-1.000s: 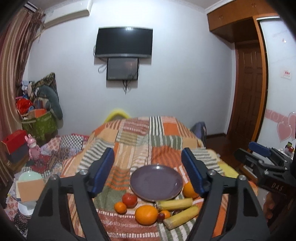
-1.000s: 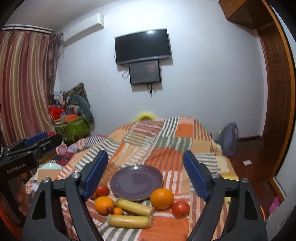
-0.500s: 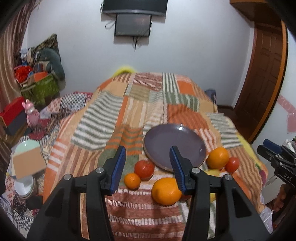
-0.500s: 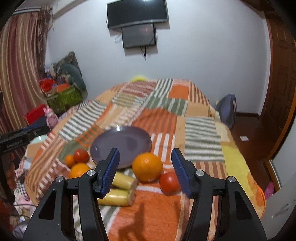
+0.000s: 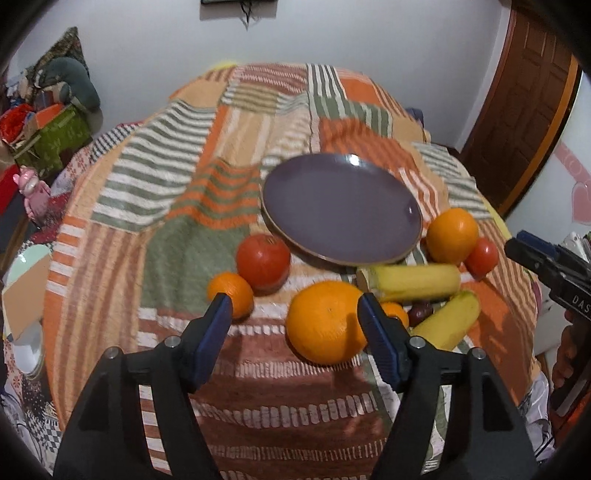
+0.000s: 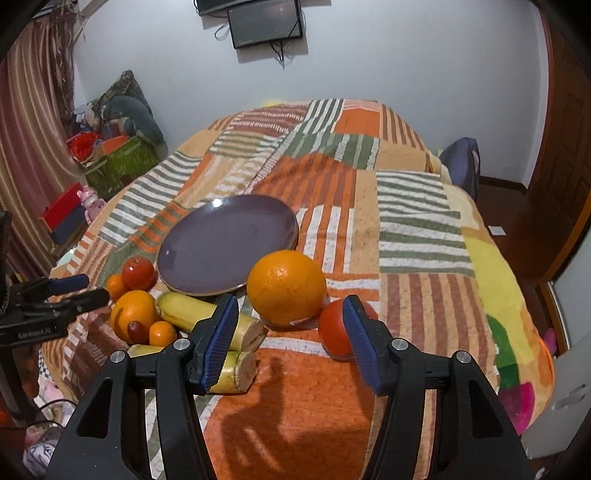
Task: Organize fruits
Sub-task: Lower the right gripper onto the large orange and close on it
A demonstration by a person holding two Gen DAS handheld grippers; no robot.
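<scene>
Left gripper jaws just reopened, empty, orange partly between; right gripper apart, empty, short of tomato. Plate beyond, bare. Judged: approach step; next, close on 1 fruit.

Bedroom. Bed with striped patchwork blanket in orange, green, cream. Pale wall behind, dark screen mounted on it, cables hanging. Striped curtain left. Green box with clutter in corner. Brown wooden door right, dark wood floor.
</scene>
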